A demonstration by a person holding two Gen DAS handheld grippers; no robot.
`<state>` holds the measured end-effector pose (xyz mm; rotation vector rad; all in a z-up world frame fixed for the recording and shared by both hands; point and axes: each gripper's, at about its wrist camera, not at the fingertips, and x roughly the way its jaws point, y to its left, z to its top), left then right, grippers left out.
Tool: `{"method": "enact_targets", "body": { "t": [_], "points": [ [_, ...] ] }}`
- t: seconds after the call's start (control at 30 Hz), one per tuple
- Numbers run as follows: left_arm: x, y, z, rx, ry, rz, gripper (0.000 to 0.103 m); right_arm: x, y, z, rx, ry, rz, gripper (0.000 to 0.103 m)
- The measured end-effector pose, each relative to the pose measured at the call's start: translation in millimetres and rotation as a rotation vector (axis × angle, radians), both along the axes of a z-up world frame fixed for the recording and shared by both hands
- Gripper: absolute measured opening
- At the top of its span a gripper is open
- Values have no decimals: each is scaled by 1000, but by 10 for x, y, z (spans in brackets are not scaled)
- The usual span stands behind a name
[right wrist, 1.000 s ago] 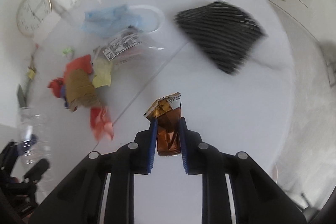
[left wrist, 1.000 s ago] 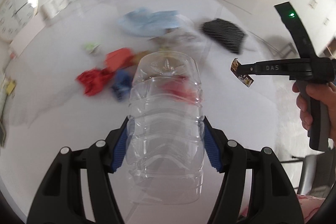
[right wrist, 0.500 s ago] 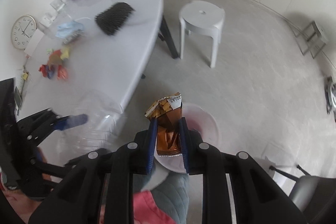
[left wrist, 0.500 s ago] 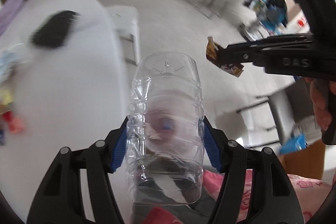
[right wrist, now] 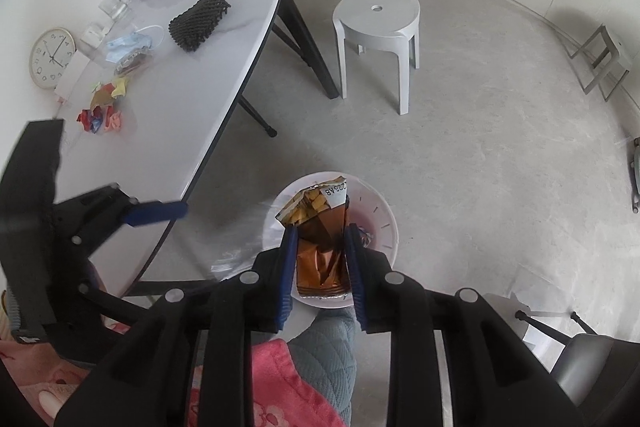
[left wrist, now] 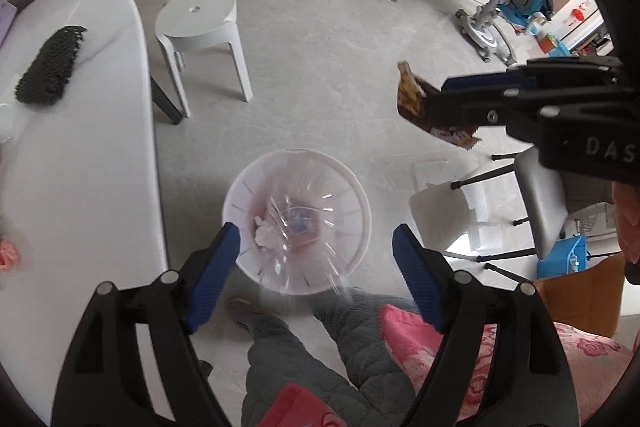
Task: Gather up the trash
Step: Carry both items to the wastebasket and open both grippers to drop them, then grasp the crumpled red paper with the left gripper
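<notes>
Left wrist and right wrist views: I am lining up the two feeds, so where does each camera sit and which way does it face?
Left wrist: rides the left gripper, facing steeply down at the round white plastic bin on the floor; its jaws have just been opening, a blurred clear plastic bottle below them; quilted grey trouser legs show.
Right wrist: rides the right gripper, also facing down over the bin, holding a crumpled brown foil wrapper.
Shared: bin, white plastic stool and each other's gripper.
</notes>
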<state>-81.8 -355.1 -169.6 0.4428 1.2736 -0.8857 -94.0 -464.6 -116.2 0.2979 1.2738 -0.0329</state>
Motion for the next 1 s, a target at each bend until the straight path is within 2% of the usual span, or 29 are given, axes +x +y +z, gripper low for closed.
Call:
{"method": "enact_targets", "body": {
  "t": [0.07,0.23,0.33,0.37,0.4,0.47,0.57,0.8,1.0],
  "points": [
    [4,56,54,8,-21,18,83,-11,28,-34,6,7,9,27],
    [79,234,203,5,-73,66,85,-18,164,-134,16,28,40,29],
    [94,342,297,1,-99,87,86,-3,285,-211,13,45,60,36],
    [107,372,330,0,-105,94,86,4,332,-233,9,52,63,53],
    [117,413,355,0,-112,102,86,7,352,-245,2,56,62,78],
    [143,508,415,-8,-125,125,91,29,410,-245,-51,59,40,101],
    [181,599,480,-23,-153,151,94,81,456,-219,-90,36,14,101],
    [329,894,578,-20,-186,210,94,324,538,-167,-58,34,-27,101],
    [642,1276,649,-15,-225,328,94,664,715,37,-68,-26,-17,101]
  ]
}}
